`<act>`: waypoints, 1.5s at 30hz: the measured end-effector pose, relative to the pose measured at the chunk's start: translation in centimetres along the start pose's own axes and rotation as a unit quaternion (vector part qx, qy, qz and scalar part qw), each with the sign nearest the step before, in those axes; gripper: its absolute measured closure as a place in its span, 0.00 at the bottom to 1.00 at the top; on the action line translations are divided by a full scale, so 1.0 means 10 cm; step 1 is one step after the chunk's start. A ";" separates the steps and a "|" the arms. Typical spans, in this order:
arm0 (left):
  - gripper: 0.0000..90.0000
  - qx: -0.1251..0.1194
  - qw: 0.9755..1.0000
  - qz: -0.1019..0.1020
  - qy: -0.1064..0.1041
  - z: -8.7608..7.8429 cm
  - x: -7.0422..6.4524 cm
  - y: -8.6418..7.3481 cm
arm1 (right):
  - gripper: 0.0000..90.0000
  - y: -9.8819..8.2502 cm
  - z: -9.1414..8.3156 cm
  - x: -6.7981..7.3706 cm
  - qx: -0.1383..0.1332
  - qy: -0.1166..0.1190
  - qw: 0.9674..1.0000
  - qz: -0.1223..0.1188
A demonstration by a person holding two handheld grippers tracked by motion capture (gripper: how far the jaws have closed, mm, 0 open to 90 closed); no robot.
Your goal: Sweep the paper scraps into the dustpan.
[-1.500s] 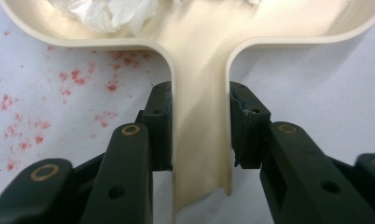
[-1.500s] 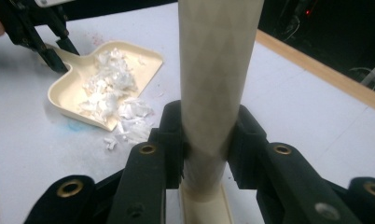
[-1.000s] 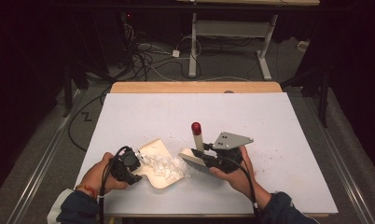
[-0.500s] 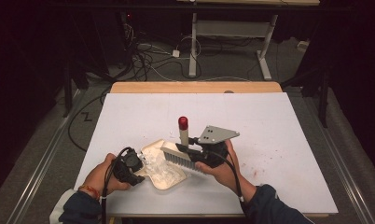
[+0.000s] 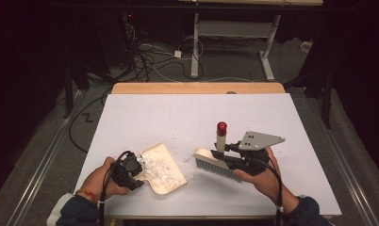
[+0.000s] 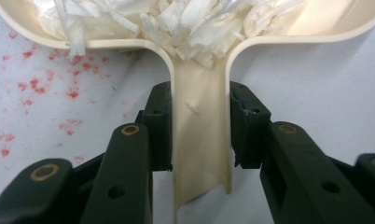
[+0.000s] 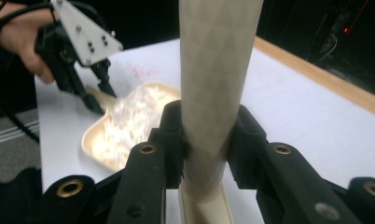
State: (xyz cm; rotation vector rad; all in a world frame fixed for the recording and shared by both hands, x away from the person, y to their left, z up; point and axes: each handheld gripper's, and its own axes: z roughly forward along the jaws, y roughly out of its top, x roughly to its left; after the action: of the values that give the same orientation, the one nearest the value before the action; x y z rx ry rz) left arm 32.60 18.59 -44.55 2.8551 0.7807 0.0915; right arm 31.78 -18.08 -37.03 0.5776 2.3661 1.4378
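The dustpan (image 5: 165, 173), a cream plastic scoop, lies flat on the white surface (image 5: 178, 113) with its stub handle running back between the jaws of the left claw (image 5: 141, 181), which are closed on that handle from both sides. In the left gripper view the pads press the handle's two edges just behind the point where it widens into the pan (image 6: 202, 140). A heap of white paper shreds (image 5: 159, 167) fills the pan ahead of this claw; a few stray bits (image 5: 178, 138) lie on the surface beyond the pan's far lip.

Off to the side of the pan, apart from it, the right claw (image 5: 220, 153) is clamped around the pale handle of a hand brush (image 5: 217, 165), whose handle stands upright with a red cap on top and whose grey bristles point down and toward the pan. In the right gripper view the jaws hug the round handle (image 7: 213, 93) low on its shaft.

Both tools look light and stiff. The pan's smooth, thin handle could twist in a loose grip, so the hold close to the pan body seems the right place. The shreds are feather-light and likely to spill or blow off if the pan tips or moves fast. Faint red specks (image 6: 41, 84) mark the surface beside the left claw.
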 end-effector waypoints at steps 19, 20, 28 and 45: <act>0.70 0.002 1.000 0.006 0.005 0.00 0.00 0.04 | 0.79 0.10 0.60 0.21 0.020 0.038 0.999 -0.017; 0.70 0.002 1.000 0.007 0.004 0.00 0.00 0.05 | 0.79 0.12 0.65 0.22 0.018 0.037 0.999 -0.018; 0.69 -0.007 1.000 -0.002 0.001 0.01 0.01 0.03 | 0.79 0.27 0.71 0.23 -0.010 0.039 0.999 -0.015; 0.69 -0.016 0.999 -0.043 -0.006 0.01 0.08 -0.03 | 0.79 0.40 1.18 -0.49 -0.021 -0.104 0.994 -0.038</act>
State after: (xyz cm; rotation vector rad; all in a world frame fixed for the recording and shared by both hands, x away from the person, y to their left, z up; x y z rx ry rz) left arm 33.15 19.22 -44.66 2.7851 0.8904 0.0733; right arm 42.14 -9.79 -38.46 0.5885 2.1672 1.3220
